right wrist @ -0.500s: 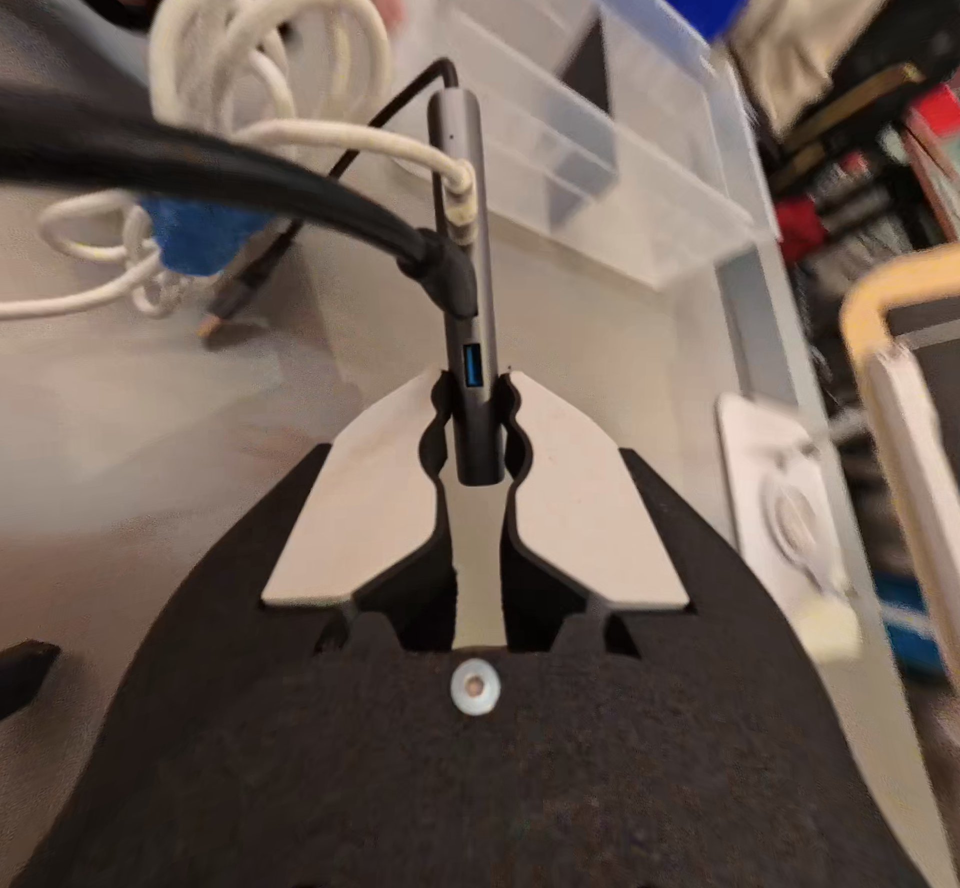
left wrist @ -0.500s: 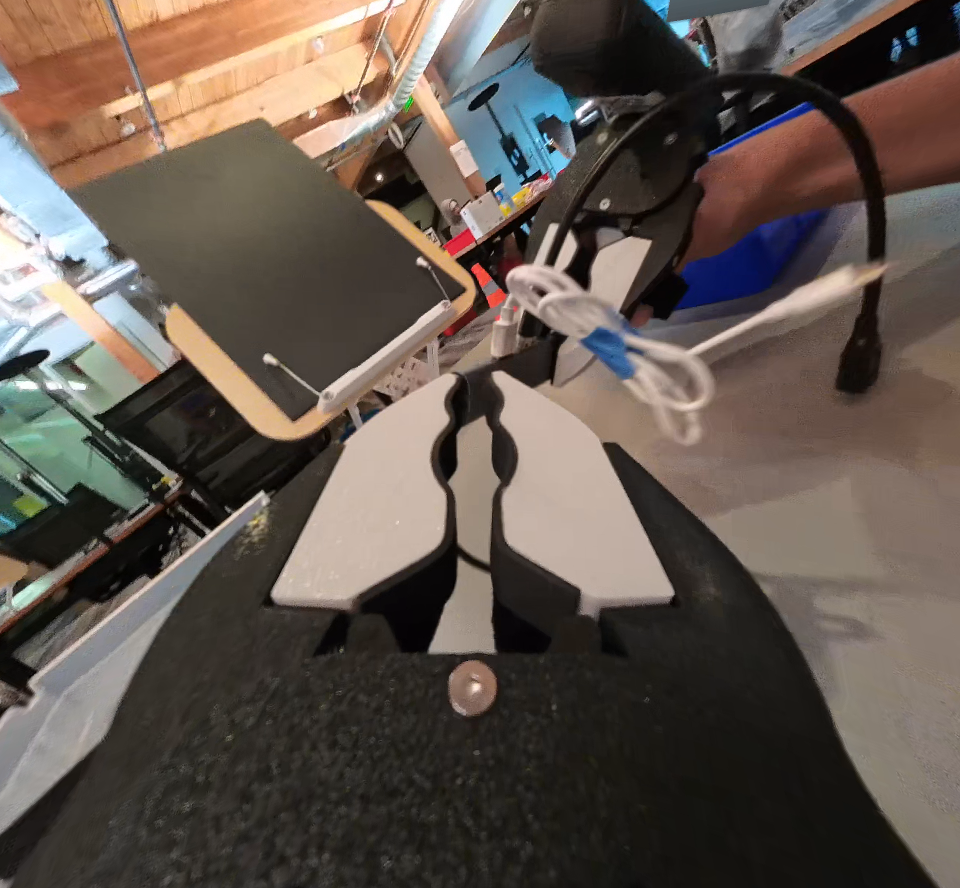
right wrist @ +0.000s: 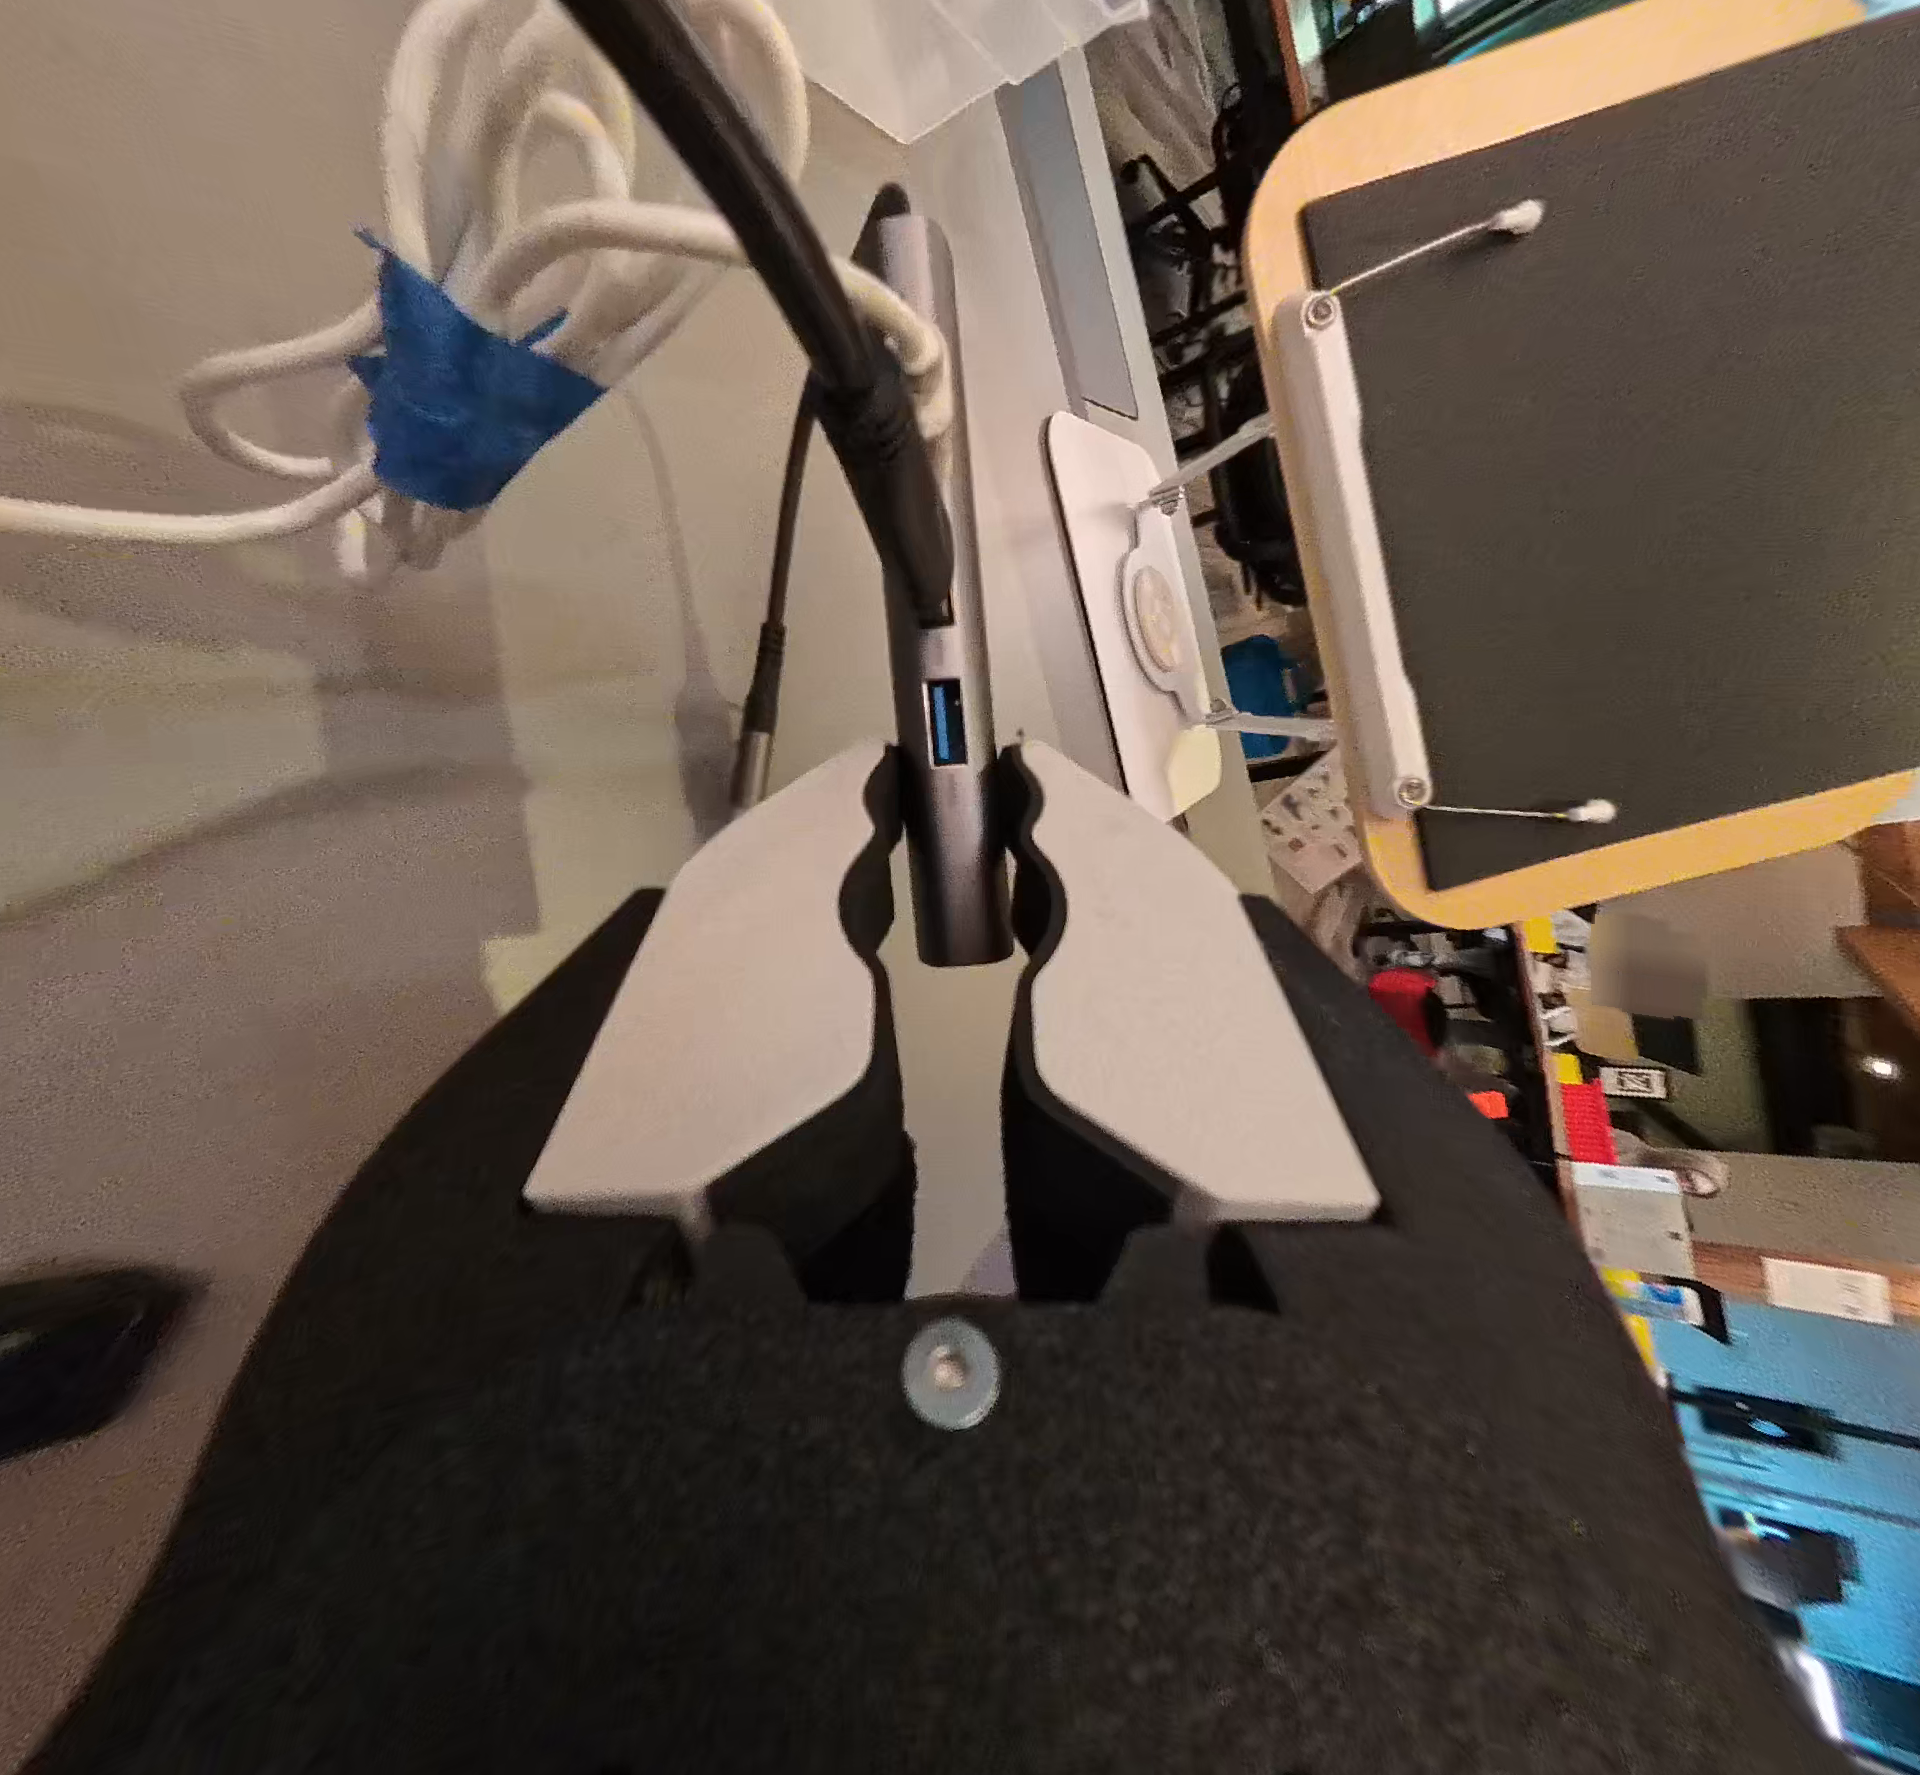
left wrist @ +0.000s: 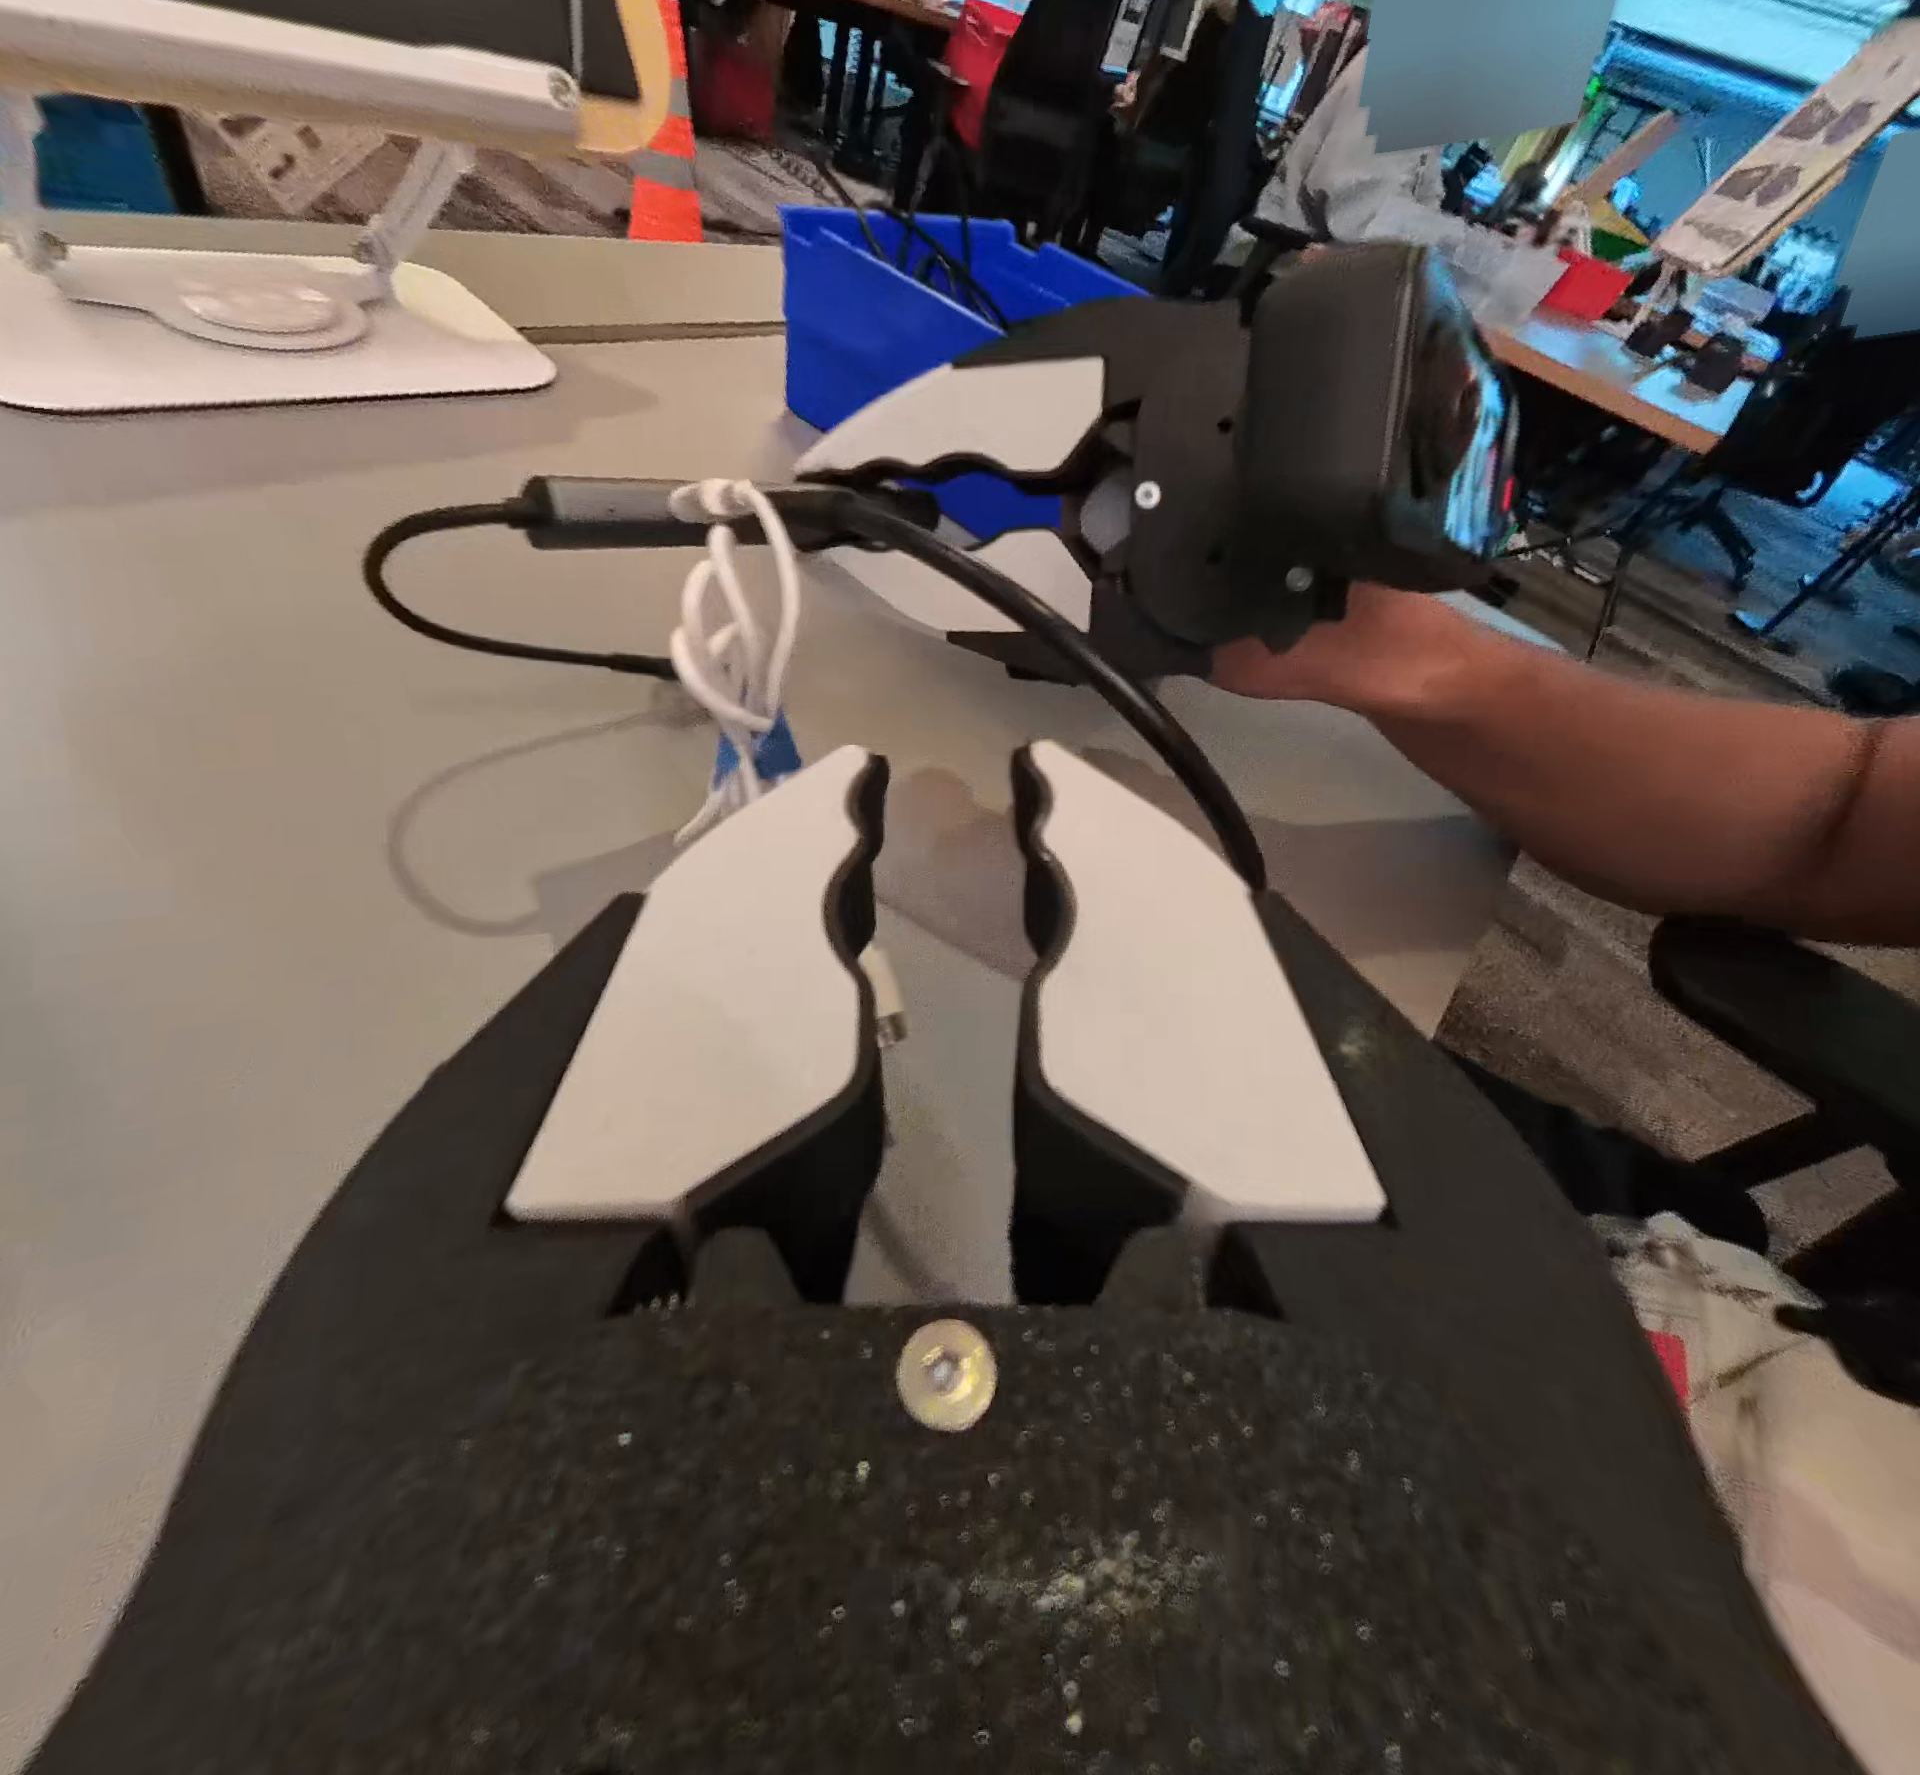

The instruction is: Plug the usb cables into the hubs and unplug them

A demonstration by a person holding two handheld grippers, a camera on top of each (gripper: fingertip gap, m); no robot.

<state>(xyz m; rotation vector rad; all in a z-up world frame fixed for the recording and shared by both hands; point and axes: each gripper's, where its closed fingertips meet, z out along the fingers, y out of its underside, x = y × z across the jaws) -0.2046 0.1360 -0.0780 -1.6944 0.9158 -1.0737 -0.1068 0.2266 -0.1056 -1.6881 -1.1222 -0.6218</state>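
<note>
Down swings the left gripper (left wrist: 948,769), off the ceiling beams and level with the table (left wrist: 208,790), and its jaws, nearly closed half a second ago, now stand parted with nothing between them. Over on the right, the hub (right wrist: 940,645) reads sharper and closer, with 2 cables plugged in as before.

That right gripper (right wrist: 951,769) is clenched on the near end of the slim grey hub, holding it out level above the table. A thick black cable (left wrist: 1091,676) sits in 1 port; a bundled white cable (left wrist: 727,624), bound with blue tape (right wrist: 457,406), sits in another and dangles below. 1 blue port just ahead of the fingertips is empty. The hub's own black lead (left wrist: 416,582) loops down to the table, and a blue bin (left wrist: 862,323) stands behind.

My read: an unplugging is next. To do it well, the left gripper should close on a plug body right at the hub, not on the cord, and pull straight out along the port. The right must keep its clamp firm so the hub does not twist. A loose white plug end (left wrist: 888,1003) lies just under the left fingers; best not to snag it.
</note>
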